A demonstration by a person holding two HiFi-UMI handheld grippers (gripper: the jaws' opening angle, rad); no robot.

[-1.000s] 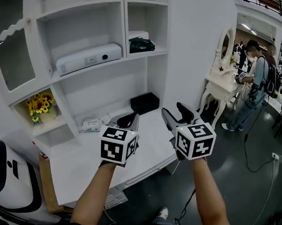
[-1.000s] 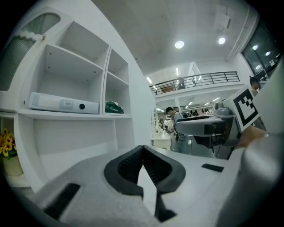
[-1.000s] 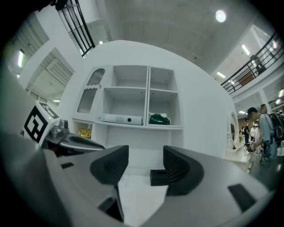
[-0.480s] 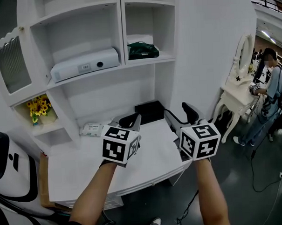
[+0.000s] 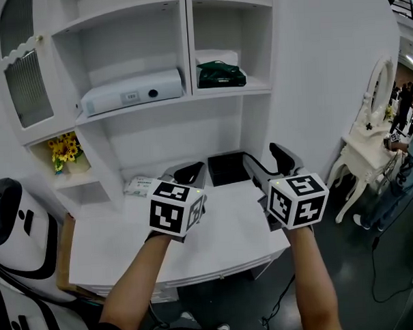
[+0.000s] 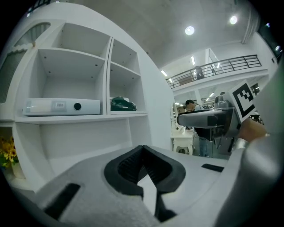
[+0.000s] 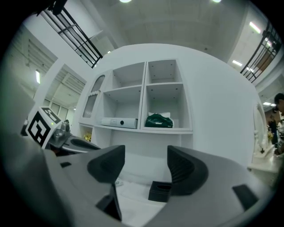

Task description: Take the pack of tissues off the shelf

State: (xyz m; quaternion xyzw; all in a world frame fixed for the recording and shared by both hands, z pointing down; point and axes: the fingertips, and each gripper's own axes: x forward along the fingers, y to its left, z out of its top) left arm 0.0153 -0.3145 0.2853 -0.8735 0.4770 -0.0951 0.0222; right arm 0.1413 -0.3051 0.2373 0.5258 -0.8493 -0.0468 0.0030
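The pack of tissues (image 5: 221, 75), dark green, lies on the shelf in the compartment just right of the white projector (image 5: 131, 91), across the upright divider from it, with something white tucked behind it that we cannot make out. We see nothing touching it. Below and to the right of the projector, a black box (image 5: 228, 168) sits at the back of the white desk (image 5: 223, 228), and a flat pale pack (image 5: 139, 186) lies on that desk almost straight below the projector (its print is too small for us to read). Lower left of the projector, yellow flowers (image 5: 63, 146) stand in a small niche. Both grippers hover over the desk, well below the projector and well apart from the tissues. The left gripper (image 5: 186, 174) has its fingers pressed together with nothing between them. The right gripper (image 5: 266, 158) has its fingers spread wide and is empty; through the gap its own view shows the black box.
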